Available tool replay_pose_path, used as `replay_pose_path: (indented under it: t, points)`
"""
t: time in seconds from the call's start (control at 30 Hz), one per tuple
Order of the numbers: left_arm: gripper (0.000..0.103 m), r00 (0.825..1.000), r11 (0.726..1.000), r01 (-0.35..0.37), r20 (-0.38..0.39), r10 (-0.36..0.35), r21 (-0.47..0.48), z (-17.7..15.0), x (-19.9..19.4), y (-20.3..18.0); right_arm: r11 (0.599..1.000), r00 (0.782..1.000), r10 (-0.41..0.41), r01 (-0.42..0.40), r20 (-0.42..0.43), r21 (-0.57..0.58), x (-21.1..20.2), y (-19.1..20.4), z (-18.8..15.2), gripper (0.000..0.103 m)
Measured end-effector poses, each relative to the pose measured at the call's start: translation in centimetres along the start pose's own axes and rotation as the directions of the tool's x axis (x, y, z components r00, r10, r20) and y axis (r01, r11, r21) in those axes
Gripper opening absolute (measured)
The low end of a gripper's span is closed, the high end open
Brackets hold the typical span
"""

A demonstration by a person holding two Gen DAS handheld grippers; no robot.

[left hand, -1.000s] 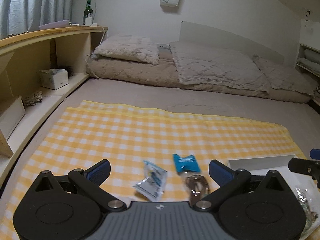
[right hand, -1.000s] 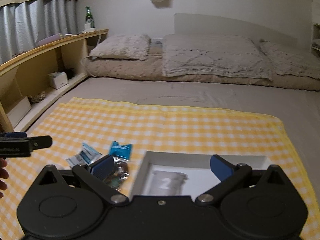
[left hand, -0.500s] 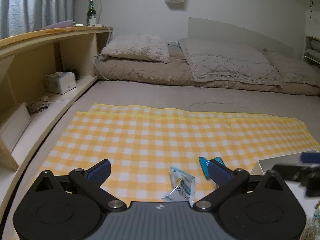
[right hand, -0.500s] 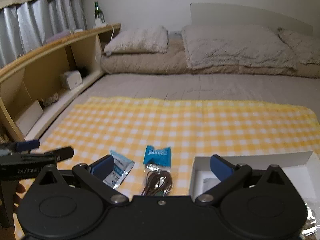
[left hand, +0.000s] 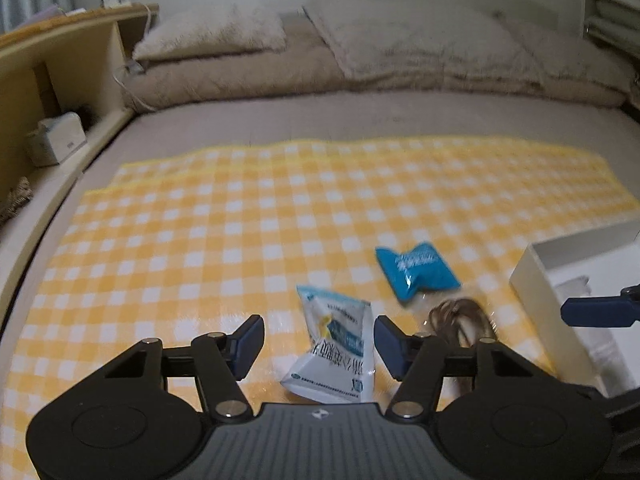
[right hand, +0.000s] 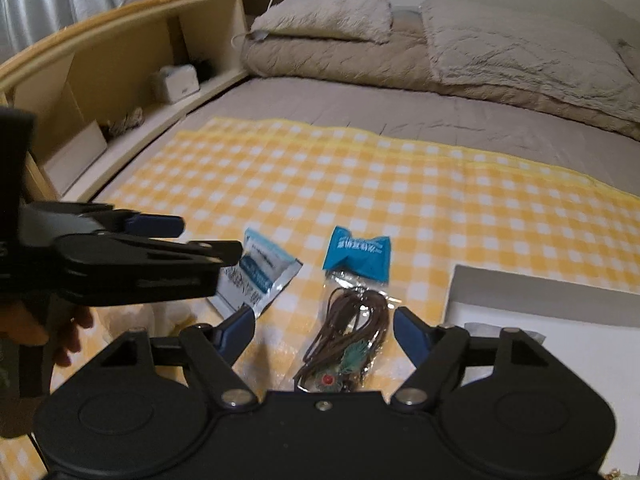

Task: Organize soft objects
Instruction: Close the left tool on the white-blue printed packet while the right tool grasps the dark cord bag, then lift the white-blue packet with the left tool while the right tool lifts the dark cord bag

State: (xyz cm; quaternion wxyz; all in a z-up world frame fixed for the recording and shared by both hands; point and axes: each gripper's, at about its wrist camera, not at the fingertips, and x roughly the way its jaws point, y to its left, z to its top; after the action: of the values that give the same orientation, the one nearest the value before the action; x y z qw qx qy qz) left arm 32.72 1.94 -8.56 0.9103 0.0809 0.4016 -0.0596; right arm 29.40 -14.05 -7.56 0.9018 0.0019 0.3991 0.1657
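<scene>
Left gripper [left hand: 319, 339]: hovering with jaws spread apart, gripping nothing. White-and-blue packet [left hand: 334, 350]: lying directly ahead, between the two blue pads [left hand: 249, 340], crumpled, one end tilting up off the yellow checked cloth [left hand: 240, 220]. No contact between pads and packet discernible.

Blue-headed clear bag [left hand: 418, 270]: lying ahead and to the right of the left gripper, its brown cord contents just past the right pad. White box [left hand: 532, 276]: sitting farther right, open on top, resting on the cloth.

Right gripper [right hand: 324, 334]: hovering with jaws spread apart, holding nothing. Blue-headed clear bag [right hand: 352, 312]: lying directly ahead, between its pads, the blue header pointing away, the brown cord nearest the gripper. White-and-blue packet [right hand: 260, 276]: lying ahead-left, near the left pad, partly hidden behind the left gripper [right hand: 192, 240] crossing in from the left side. White box [right hand: 540, 304]: sitting ahead-right, just beside the right pad.

Bed [right hand: 360, 100] carrying the cloth; pillows [right hand: 328, 16] lying far ahead; wooden shelf [right hand: 100, 72] running along far left.
</scene>
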Motion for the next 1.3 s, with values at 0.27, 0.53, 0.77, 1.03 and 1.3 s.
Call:
replay_pose_path:
  t: [0.27, 0.53, 0.77, 1.03, 1.3]
  points:
    - [0.039, 0.997, 0.998, 0.019, -0.079, -0.023, -0.052, 0.0, 2.5, 0.6, 0.999, 0.998, 0.028, -0.026, -0.049, 0.041, 2.0, -0.7, -0.3, 0.075]
    - [0.012, 0.992, 0.993, 0.068, -0.101, -0.078, -0.098, -0.4, 2.2, 1.9, 1.000, 0.996, 0.008, -0.009, -0.084, -0.007, 3.5, -0.4, -0.5, 0.052]
    - [0.011, 0.987, 0.995, 0.096, -0.128, -0.094, 0.009, -1.6, 1.1, 2.0, 0.996, 0.989, 0.002, -0.016, -0.148, -0.092, 5.1, 0.0, -1.8, 0.026]
    - [0.016, 0.993, 0.996, 0.050, -0.109, -0.042, 0.072, -1.9, 2.3, 0.6, 0.981, 0.977, 0.064, -0.099, -0.205, -0.164, 4.6, 1.6, -2.8, 0.020]
    - [0.033, 0.995, 0.997, 0.025, -0.102, -0.018, 0.076, -2.1, 2.7, 0.3, 0.970, 0.973, 0.101, -0.144, -0.209, -0.198, 3.7, 2.0, -2.8, 0.021]
